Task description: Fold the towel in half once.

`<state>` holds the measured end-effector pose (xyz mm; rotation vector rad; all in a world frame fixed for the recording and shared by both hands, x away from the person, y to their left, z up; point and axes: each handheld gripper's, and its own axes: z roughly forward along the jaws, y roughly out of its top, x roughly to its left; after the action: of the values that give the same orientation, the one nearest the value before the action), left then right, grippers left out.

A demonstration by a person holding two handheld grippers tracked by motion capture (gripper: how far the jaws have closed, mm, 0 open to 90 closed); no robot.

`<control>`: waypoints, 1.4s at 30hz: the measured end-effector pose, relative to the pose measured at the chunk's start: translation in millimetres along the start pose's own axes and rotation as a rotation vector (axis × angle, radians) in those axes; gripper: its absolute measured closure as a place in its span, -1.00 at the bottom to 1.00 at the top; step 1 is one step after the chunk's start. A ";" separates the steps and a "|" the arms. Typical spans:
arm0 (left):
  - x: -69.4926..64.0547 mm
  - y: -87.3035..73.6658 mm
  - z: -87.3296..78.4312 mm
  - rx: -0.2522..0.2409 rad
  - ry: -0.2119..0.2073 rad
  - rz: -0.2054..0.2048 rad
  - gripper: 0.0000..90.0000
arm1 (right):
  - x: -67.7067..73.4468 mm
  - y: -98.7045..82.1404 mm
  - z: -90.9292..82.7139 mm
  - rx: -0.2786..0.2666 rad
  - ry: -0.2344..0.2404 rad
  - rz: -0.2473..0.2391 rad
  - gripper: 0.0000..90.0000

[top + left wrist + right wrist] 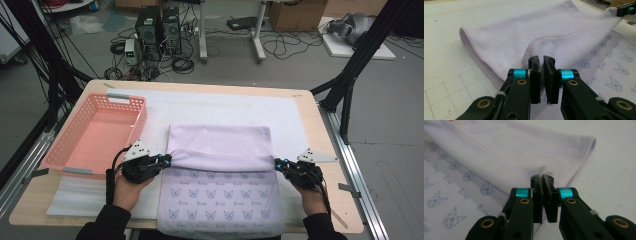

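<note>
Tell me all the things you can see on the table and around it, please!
towel: one, pale lilac with a cat-face print on its other side, middle of the table, far part folded over toward the person.
basket: one, pink plastic, left side of the table.
mat: one, white, spread under the towel and basket.
table: one, light wood.
computer towers: two, black, on the floor beyond the table, among black cables.
cardboard box: one, brown, on the floor at the back.
left gripper: one, black with blue bands, shut on the towel's left corner.
right gripper: one, black with blue bands, shut on the towel's right corner.
</note>
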<state>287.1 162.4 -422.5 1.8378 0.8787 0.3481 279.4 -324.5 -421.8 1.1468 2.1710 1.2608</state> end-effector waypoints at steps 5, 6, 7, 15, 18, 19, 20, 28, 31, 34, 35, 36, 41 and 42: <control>-1.4 -4.0 -3.2 0.002 -0.009 -0.011 0.86 | 1.7 -4.9 -1.6 0.013 0.012 0.007 0.92; -2.1 -4.5 -3.8 0.003 -0.011 -0.009 0.86 | 2.3 -6.1 -2.4 0.017 0.011 0.006 0.92; -3.3 -5.5 -4.6 0.005 -0.010 -0.006 0.86 | 2.9 -7.3 -3.0 0.021 0.015 0.005 0.92; -14.8 -13.6 -15.8 0.023 -0.030 -0.010 0.84 | 15.5 -16.3 -21.1 0.044 0.033 -0.026 0.91; -18.8 -15.9 -23.5 0.030 -0.053 -0.026 0.75 | 21.2 -20.2 -27.5 0.058 0.043 -0.028 0.87; -18.7 -17.4 -25.5 0.029 -0.067 -0.039 0.67 | 22.3 -21.2 -28.3 0.062 0.043 -0.037 0.84; -18.3 -17.9 -26.9 0.026 -0.072 -0.046 0.52 | 23.2 -22.8 -29.5 0.075 0.045 -0.039 0.80; -4.1 -10.7 -30.8 -0.098 -0.068 -0.107 0.10 | 3.7 -20.8 -43.5 -0.048 -0.016 0.084 0.43; -2.3 -10.1 -24.6 -0.083 -0.046 -0.111 0.10 | 0.4 -18.8 -34.7 -0.049 -0.022 0.100 0.42; -5.3 -9.6 -13.2 -0.055 -0.055 -0.118 0.10 | 2.7 -14.0 -17.6 -0.015 -0.001 0.079 0.40; -8.8 -9.5 -9.0 -0.043 -0.070 -0.114 0.10 | 5.3 -12.0 -12.0 -0.003 0.017 0.072 0.35; -13.5 -9.7 -4.5 -0.019 -0.077 -0.084 0.09 | 8.6 -10.4 -7.3 0.006 0.042 0.059 0.33; -20.0 -14.3 3.7 0.050 -0.084 -0.056 0.08 | 22.2 -9.0 5.8 0.080 0.053 -0.007 0.40; -19.6 -15.3 4.3 0.060 -0.081 -0.060 0.10 | 22.4 -9.5 6.8 0.094 0.046 -0.004 0.47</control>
<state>269.7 148.9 -434.9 1.8631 0.8949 0.2100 266.2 -305.4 -431.7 1.1595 2.2865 1.2063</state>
